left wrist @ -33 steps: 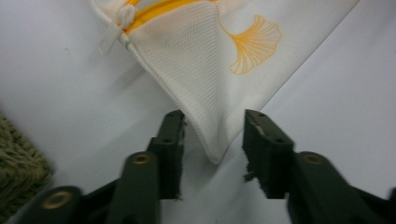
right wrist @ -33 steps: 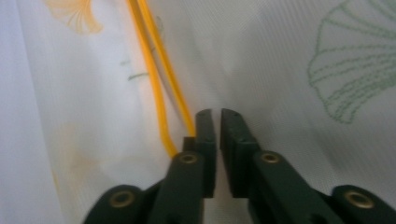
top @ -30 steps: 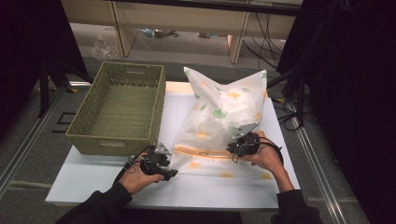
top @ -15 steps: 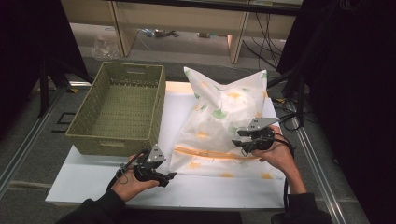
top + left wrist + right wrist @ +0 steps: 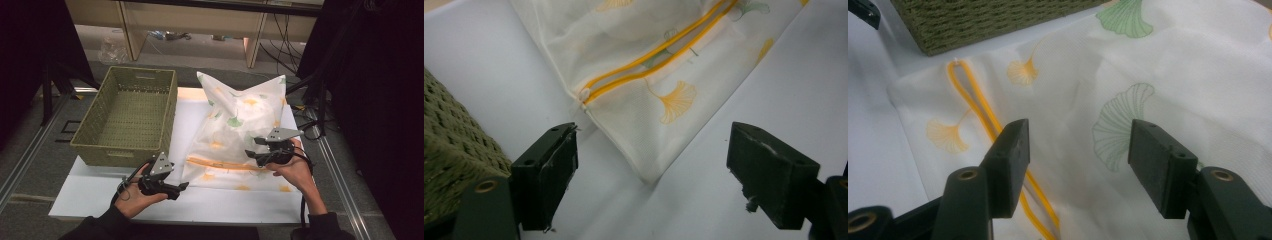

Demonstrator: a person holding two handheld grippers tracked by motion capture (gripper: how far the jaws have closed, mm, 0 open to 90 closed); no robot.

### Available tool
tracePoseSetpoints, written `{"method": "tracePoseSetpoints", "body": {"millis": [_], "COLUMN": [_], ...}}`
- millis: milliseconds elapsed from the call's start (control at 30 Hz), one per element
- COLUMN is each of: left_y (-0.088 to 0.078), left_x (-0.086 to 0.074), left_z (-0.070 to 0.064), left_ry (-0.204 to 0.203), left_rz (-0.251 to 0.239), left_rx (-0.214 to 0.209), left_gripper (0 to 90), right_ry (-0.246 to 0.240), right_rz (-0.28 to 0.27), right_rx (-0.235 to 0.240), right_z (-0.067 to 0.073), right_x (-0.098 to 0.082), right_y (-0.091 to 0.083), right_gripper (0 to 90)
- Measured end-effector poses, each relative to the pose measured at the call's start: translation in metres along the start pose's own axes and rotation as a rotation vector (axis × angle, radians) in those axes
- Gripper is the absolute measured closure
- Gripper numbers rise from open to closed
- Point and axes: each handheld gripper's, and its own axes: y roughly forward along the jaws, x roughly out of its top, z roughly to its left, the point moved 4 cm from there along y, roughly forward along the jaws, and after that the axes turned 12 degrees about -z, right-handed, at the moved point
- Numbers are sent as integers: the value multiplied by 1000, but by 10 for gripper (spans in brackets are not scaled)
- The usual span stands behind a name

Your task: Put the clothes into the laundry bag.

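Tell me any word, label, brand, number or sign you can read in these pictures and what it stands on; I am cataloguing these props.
There is no readable text.
White mesh bag: ginkgo-leaf prints and a yellow zipper, no lettering.
Green woven basket: no label shows.
Left hand-held gripper and right hand-held gripper: no markings legible.
White table top: unmarked.
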Motion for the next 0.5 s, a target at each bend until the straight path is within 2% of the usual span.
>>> {"method": "tracePoseSetpoints", "body": {"millis": [67, 100, 133, 167, 233, 267, 300, 367, 400, 467, 500], "left_y": [-3, -4, -5, -6, -9, -10, -12, -15, -16, -19, -21], "left_x": [2, 2, 2, 2, 2, 1, 1, -1, -1, -2, -2], "left_z": [2, 1, 3, 3, 5, 6, 7, 11, 12, 16, 18], "left_ry": [16, 0, 4, -3, -11, -9, -12, -12, -34, -34, -34], "left_rz": [-8, -10, -4, -17, -20, -16, -15, -26, -23, -35, -24], "left_rx": [-8, 3, -4, 10, 8, 6, 14, 20, 18, 41, 52], "left_gripper": [203, 203, 203, 203, 203, 203, 203, 203, 203, 203, 203], "right_ry": [9, -1, 6, 13, -3, 14, -6, 19, 14, 15, 14], "right_rz": [-4, -6, -3, -1, -7, 0, -13, -6, -2, 11, 12], "right_rx": [5, 4, 4, 8, 6, 13, 9, 8, 13, 31, 34], "right_z": [4, 5, 7, 10, 14, 18, 19, 24, 26, 30, 31], "right_x": [0, 1, 0, 0, 0, -1, -2, -4, -5, -7, -7], "right_y": [2, 3, 3, 4, 4, 5, 6, 8, 10, 13, 15], "right_gripper": [398, 391, 378, 367, 355, 352, 352, 351, 351, 348, 346]}}
